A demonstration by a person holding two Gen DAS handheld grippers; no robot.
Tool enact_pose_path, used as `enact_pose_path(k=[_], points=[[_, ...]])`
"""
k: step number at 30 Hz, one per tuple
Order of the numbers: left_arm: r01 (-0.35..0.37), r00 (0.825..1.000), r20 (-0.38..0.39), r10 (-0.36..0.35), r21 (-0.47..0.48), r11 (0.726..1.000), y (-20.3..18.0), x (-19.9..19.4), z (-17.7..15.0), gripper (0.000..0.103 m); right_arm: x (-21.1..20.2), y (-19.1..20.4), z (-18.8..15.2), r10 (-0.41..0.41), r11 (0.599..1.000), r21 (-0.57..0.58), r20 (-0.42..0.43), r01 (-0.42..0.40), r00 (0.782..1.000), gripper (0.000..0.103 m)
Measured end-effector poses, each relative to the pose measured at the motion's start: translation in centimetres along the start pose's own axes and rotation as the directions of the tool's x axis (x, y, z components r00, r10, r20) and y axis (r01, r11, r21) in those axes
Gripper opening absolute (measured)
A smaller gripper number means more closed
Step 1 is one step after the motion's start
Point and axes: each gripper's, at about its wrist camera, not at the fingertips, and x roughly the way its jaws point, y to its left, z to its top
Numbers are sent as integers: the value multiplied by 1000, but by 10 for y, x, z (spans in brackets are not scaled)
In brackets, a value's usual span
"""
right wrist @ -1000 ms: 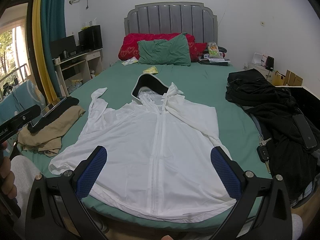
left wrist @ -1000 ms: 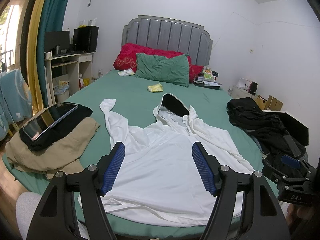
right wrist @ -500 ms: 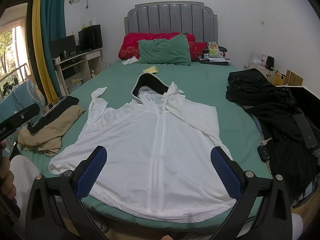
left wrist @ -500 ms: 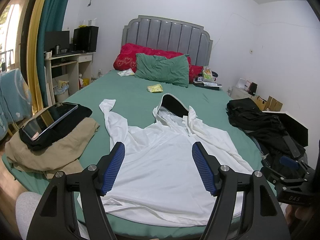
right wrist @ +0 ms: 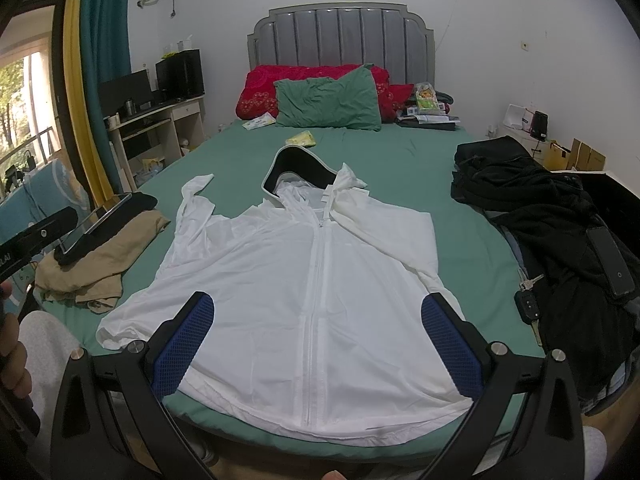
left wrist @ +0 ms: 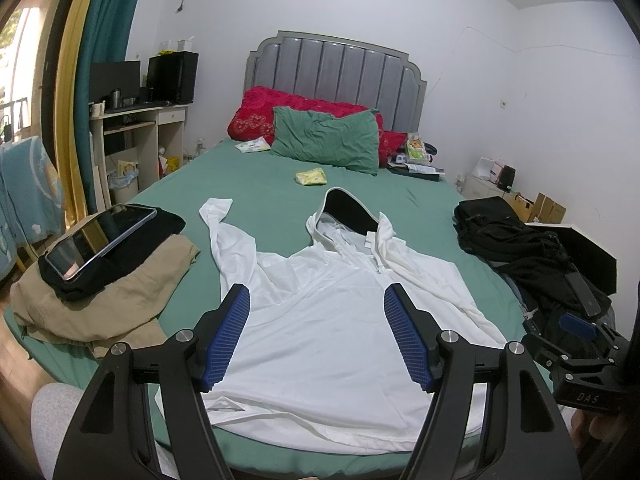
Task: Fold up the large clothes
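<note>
The bed is carrying a white hooded jacket, which is lying spread flat, zipped, along its foot edge. Above that edge the left gripper and right gripper are hovering, jaws standing wide, gripping and touching nothing.

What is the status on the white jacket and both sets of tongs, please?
Left tongs and right tongs open, empty, above the near hem. White hooded jacket flat on green bed, zipped, unfolded. Keys and black clothes beside its edge.
</note>
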Motion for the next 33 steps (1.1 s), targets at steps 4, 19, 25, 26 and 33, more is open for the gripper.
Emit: enact_pose_path(k=[4, 19, 25, 26, 33], points=[[0, 1000, 1, 0, 0, 1000, 0, 0, 0, 73, 0, 0, 0, 1, 1000, 0, 0, -1, 1000, 102], [53, 998, -18, -54, -47, 997, 5, 7, -1, 73, 9, -2, -2, 14, 1000, 2, -20, -14, 1000, 102], [68, 994, -88, -65, 23, 997, 2, 43, 0, 73, 43, -13, 3, 31, 1000, 4, -58, -31, 998, 102], [67, 993, -103, -62, 44, 997, 1, 54, 2, 73, 51, -17, 6, 29, 1000, 0, -64, -29, 998, 102], [118, 976, -188, -112, 21, 993, 20, 139, 14, 84, 120, -43, 37, 43, 999, -29, -101, -46, 994, 102]])
